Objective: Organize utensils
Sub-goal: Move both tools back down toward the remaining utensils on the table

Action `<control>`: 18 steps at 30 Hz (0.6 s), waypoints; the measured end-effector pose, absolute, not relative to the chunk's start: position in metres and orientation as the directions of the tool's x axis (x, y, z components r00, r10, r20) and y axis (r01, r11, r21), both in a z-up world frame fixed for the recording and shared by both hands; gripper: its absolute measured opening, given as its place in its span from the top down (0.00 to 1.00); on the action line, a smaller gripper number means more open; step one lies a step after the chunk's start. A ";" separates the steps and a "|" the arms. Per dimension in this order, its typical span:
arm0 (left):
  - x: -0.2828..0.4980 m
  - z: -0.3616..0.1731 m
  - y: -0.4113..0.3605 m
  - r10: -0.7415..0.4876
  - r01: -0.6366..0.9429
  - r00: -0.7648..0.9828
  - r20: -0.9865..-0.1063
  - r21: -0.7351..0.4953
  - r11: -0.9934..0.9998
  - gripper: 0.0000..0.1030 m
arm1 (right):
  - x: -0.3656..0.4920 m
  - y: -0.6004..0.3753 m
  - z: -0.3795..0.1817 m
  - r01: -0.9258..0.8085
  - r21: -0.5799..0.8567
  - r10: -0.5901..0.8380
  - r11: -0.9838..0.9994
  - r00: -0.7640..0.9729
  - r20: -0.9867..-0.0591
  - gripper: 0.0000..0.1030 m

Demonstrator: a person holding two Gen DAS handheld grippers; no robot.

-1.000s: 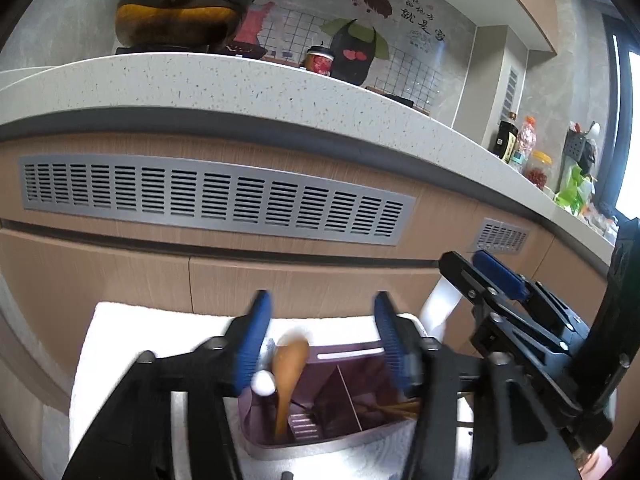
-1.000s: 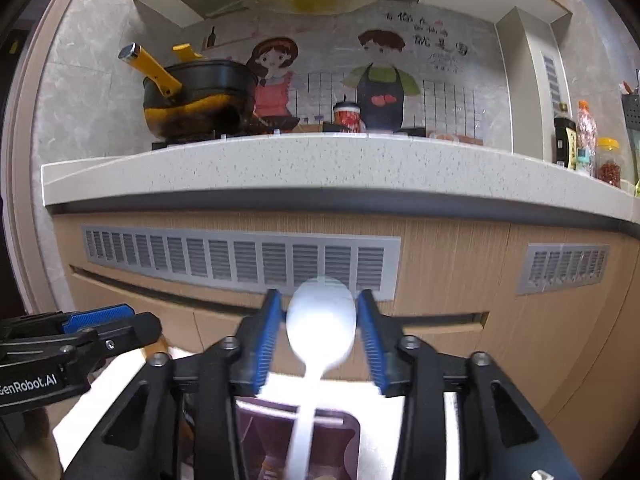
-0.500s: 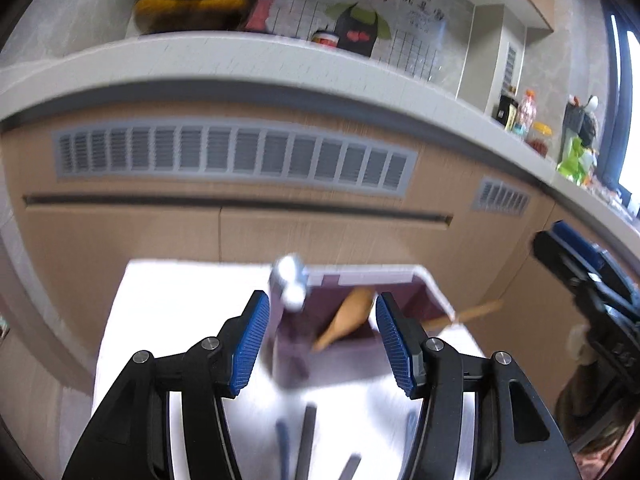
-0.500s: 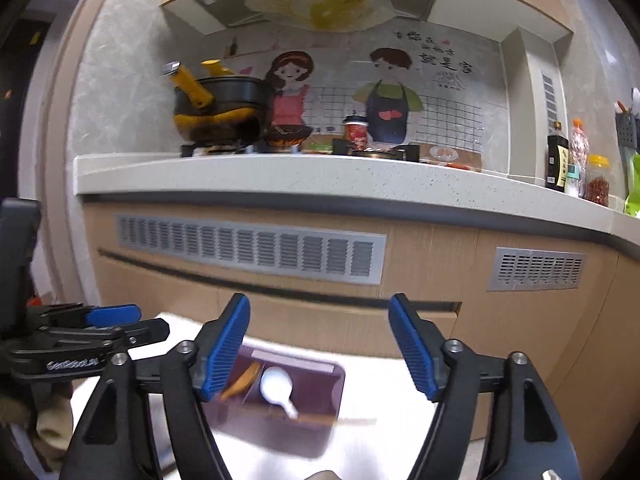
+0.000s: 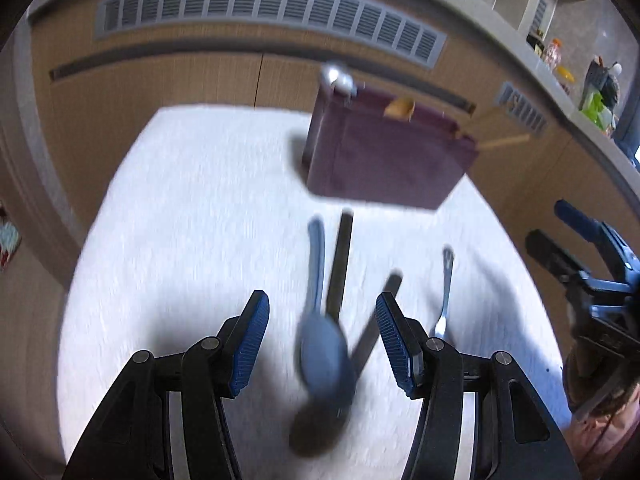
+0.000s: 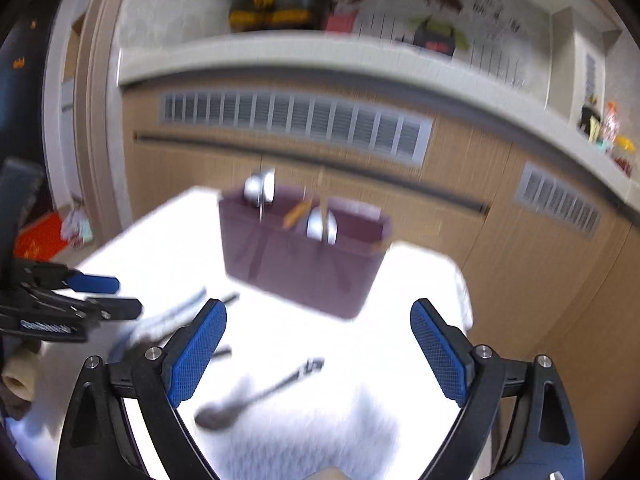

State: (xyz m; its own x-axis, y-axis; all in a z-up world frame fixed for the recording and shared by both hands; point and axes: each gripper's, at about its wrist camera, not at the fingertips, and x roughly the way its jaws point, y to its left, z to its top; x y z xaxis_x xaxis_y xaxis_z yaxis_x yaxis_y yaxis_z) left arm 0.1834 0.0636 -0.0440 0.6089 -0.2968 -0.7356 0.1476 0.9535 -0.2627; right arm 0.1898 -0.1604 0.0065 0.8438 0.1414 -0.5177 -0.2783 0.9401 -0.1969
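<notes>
A purple organizer box (image 5: 384,152) stands at the far side of a white towel (image 5: 180,220). In the box (image 6: 300,256) are a white spoon (image 6: 320,224), a metal spoon (image 6: 260,188) and a wooden spoon (image 6: 298,210). On the towel lie a blue spoon (image 5: 320,344), two black handles (image 5: 338,264) and a fork (image 5: 444,292). My left gripper (image 5: 324,344) hovers open over the blue spoon's bowl, holding nothing. My right gripper (image 6: 318,354) is opening wide, with nothing between its jaws, above a dark metal spoon (image 6: 256,396).
Wooden cabinet fronts with grey vents (image 6: 296,120) rise just behind the towel, under a pale counter (image 6: 280,52) with a pot. The right gripper (image 5: 592,264) shows at the right edge of the left wrist view. The left gripper (image 6: 80,296) is at the left of the right wrist view.
The right gripper let go of the white spoon, which now stands in the box, then opened wide and drew back. The left gripper pulled back and tipped down toward the utensils on the towel.
</notes>
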 end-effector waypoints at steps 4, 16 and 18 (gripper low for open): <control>0.170 -0.052 0.061 -0.278 0.149 0.592 -0.757 -0.236 0.960 0.42 | 0.191 -0.166 -0.026 -0.301 -0.136 0.151 0.944 0.759 -0.634 0.11; 0.164 -0.061 0.055 -0.160 0.108 0.595 -0.787 -0.119 0.987 0.34 | 0.204 -0.134 -0.081 -0.328 -0.102 0.129 0.939 0.610 -0.782 0.11; 0.164 -0.062 0.054 -0.158 0.110 0.591 -0.791 -0.115 0.987 0.34 | 0.206 -0.129 -0.083 -0.335 -0.115 0.120 0.935 0.604 -0.788 0.11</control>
State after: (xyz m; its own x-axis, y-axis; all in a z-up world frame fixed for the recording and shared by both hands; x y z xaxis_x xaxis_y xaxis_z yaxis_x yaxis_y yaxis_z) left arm 0.1642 0.0539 -0.0623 0.5914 -0.1576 -0.7908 0.1099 0.9873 -0.1146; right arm 0.2058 -0.1290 -0.0833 0.6041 0.1201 -0.7878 -0.3353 0.9351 -0.1146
